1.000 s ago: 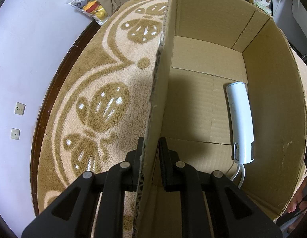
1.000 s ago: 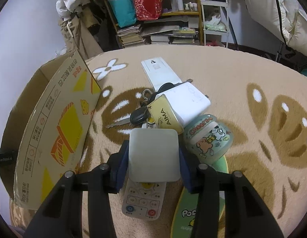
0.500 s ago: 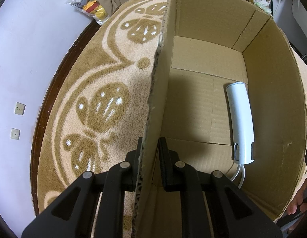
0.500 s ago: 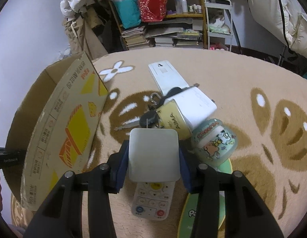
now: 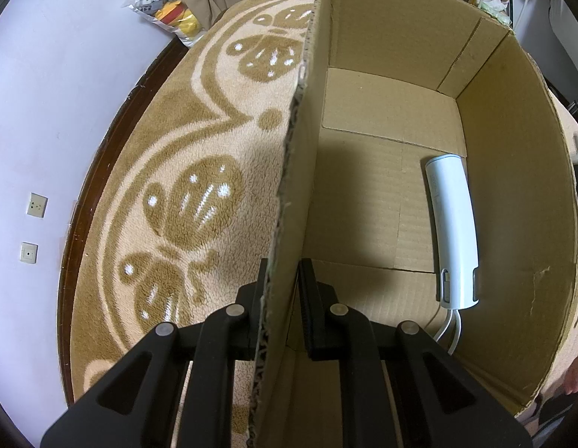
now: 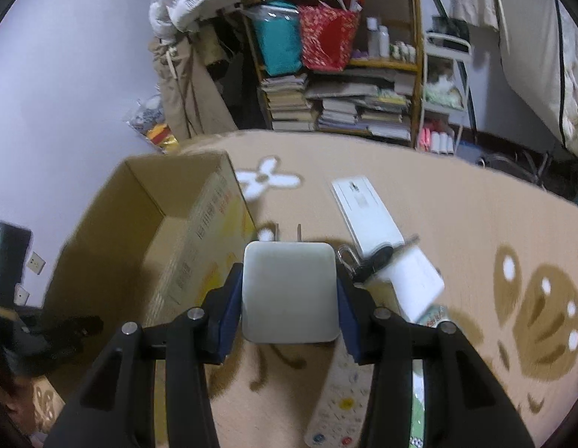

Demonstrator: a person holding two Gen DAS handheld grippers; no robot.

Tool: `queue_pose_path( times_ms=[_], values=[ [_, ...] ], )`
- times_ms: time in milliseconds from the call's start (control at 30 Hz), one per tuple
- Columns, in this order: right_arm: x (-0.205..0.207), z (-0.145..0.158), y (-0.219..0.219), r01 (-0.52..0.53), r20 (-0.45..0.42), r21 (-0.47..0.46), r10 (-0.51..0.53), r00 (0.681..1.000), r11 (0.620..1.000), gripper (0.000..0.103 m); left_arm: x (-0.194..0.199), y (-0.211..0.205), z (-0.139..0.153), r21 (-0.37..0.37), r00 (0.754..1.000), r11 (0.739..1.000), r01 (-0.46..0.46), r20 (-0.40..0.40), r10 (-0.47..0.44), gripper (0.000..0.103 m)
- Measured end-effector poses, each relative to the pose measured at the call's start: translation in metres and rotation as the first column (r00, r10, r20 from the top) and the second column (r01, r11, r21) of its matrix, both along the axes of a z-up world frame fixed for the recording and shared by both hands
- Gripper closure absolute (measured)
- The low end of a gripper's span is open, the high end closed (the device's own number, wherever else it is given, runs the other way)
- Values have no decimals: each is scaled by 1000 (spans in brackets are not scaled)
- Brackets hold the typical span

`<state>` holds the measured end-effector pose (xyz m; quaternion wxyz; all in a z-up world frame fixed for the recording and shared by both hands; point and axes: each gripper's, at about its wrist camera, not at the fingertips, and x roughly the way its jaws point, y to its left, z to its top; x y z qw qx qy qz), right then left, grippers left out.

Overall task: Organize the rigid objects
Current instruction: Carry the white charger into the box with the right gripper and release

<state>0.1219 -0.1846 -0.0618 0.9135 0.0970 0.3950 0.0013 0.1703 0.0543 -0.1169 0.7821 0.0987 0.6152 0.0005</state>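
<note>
My left gripper is shut on the near wall of an open cardboard box, one finger inside and one outside. A white handheld device with a cord lies on the box floor by the right wall. My right gripper is shut on a white square power adapter whose two prongs point forward, held above the rug beside the box. On the rug below lie a white flat box, a key bunch, a white card box and a remote control.
Beige patterned rug underfoot. A bookshelf with books and bags stands at the back. A plastic bag of toys lies by the wall. A round tin and a green item lie under my right gripper.
My right gripper has lifted the power adapter up off the pile and swung left toward the box. The left gripper still holds the box wall, unmoved.
</note>
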Motion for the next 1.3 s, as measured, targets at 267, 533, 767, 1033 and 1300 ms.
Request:
queue_pose_path(
  times_ms=[267, 533, 767, 1033, 1300],
  values=[
    [18, 26, 25, -47, 47, -23, 48, 998, 999, 54, 1, -1, 0, 3, 1000, 1000, 4, 0, -4, 91],
    [31, 29, 47, -90, 49, -46, 92, 995, 995, 54, 1, 0, 0, -2, 1000, 1000, 4, -1, -4, 91],
    [40, 23, 58, -128, 45, -40, 130, 990, 991, 54, 0, 1, 0, -6, 1000, 1000, 6, 1, -6, 91],
    [46, 15, 65, -152, 44, -34, 154, 987, 988, 55, 0, 2, 1, -10, 1000, 1000, 6, -1, -6, 91],
    [47, 13, 70, -167, 50, -9, 167, 985, 986, 55, 0, 2, 1, -9, 1000, 1000, 9, -1, -9, 91]
  ],
)
